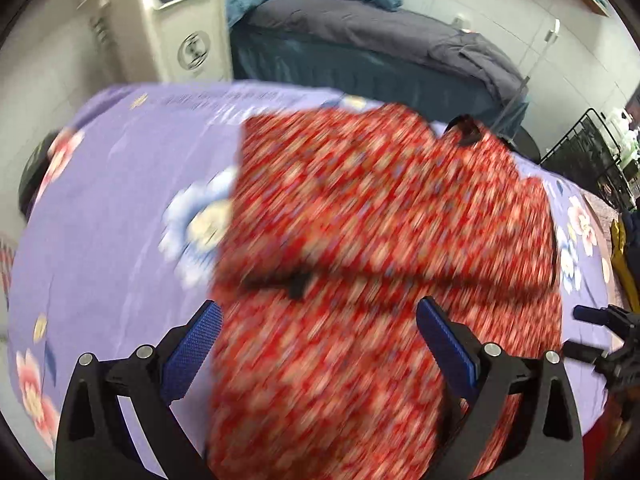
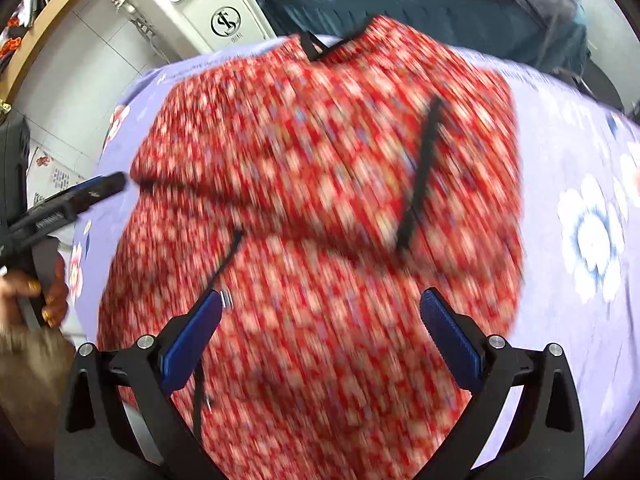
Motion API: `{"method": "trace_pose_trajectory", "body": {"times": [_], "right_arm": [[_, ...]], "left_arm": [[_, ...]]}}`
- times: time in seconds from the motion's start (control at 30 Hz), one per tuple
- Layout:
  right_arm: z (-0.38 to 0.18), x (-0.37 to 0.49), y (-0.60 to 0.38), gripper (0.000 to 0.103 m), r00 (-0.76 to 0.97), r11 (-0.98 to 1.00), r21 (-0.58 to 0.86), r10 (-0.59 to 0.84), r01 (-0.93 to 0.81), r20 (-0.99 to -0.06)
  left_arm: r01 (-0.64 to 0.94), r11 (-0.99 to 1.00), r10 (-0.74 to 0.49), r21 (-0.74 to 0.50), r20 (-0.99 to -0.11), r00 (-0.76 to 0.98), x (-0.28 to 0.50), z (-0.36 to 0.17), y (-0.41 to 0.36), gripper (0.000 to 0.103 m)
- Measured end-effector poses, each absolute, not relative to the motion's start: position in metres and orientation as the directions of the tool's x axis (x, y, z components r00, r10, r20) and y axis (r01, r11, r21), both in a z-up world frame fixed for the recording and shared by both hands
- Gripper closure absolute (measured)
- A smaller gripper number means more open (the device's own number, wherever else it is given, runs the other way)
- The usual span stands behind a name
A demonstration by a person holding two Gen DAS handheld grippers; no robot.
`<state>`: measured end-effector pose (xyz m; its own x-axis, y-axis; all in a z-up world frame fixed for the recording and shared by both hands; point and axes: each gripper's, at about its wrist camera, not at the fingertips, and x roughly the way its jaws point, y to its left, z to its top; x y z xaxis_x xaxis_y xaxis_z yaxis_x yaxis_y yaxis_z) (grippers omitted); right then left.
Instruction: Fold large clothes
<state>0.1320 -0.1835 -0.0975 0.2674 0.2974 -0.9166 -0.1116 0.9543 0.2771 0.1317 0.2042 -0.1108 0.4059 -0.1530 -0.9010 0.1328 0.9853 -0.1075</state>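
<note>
Left wrist view shows the red floral garment (image 1: 384, 216) lying on the purple sheet (image 1: 104, 184) with 1 fold laid across its middle, both the left gripper (image 1: 318, 334) and right gripper (image 2: 322, 330) spread wide, empty; further folds remain.

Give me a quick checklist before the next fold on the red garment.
1. Left gripper open, nothing between the pads: ok.
2. Right gripper open, empty: ok.
3. Garment lying on the purple sheet, not hanging off the far edge: ok.
4. Sleeves folded in over the body: ok, a folded layer lies across the upper part.
5. Layers flat and free of wrinkles: cannot tell, both views are blurred.
6. Near hem within reach: cannot tell, it runs out of view below the grippers.
</note>
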Motion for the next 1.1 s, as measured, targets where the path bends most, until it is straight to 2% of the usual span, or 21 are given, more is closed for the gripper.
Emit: {"method": "trace_pose_trajectory", "body": {"times": [0.17, 0.37, 0.5, 0.77, 0.97, 1.1], "right_arm": [[-0.116, 0.073, -0.238, 0.006, 0.166, 0.953, 0.303, 0.3, -0.009, -0.939], [-0.133, 0.014, -0.272, 0.006, 0.09, 0.944, 0.329, 0.327, 0.002, -0.941], [-0.145, -0.013, -0.278, 0.011, 0.03, 0.917, 0.397, 0.396, 0.023, -0.918], [-0.171, -0.055, -0.277, 0.011, -0.074, 0.909, 0.417, 0.417, 0.007, -0.906], [-0.19, -0.07, -0.283, 0.011, -0.115, 0.893, 0.447, 0.45, 0.047, -0.886], [-0.198, -0.068, -0.282, 0.022, -0.128, 0.891, 0.451, 0.453, 0.043, -0.882]], "left_arm": [[0.096, 0.993, -0.1, -0.073, -0.945, 0.311, 0.073, -0.13, 0.257, 0.017], [0.119, 0.983, -0.162, -0.143, -0.971, 0.173, 0.013, -0.154, 0.295, 0.026], [0.137, 0.971, -0.209, -0.195, -0.973, 0.099, -0.013, -0.172, 0.301, 0.026], [0.117, 0.97, -0.222, -0.213, -0.973, 0.067, -0.037, -0.193, 0.308, 0.026], [0.116, 0.967, -0.235, -0.226, -0.97, 0.062, -0.036, -0.196, 0.304, 0.038], [0.105, 0.967, -0.238, -0.231, -0.969, 0.066, -0.037, -0.195, 0.304, 0.046]]}}
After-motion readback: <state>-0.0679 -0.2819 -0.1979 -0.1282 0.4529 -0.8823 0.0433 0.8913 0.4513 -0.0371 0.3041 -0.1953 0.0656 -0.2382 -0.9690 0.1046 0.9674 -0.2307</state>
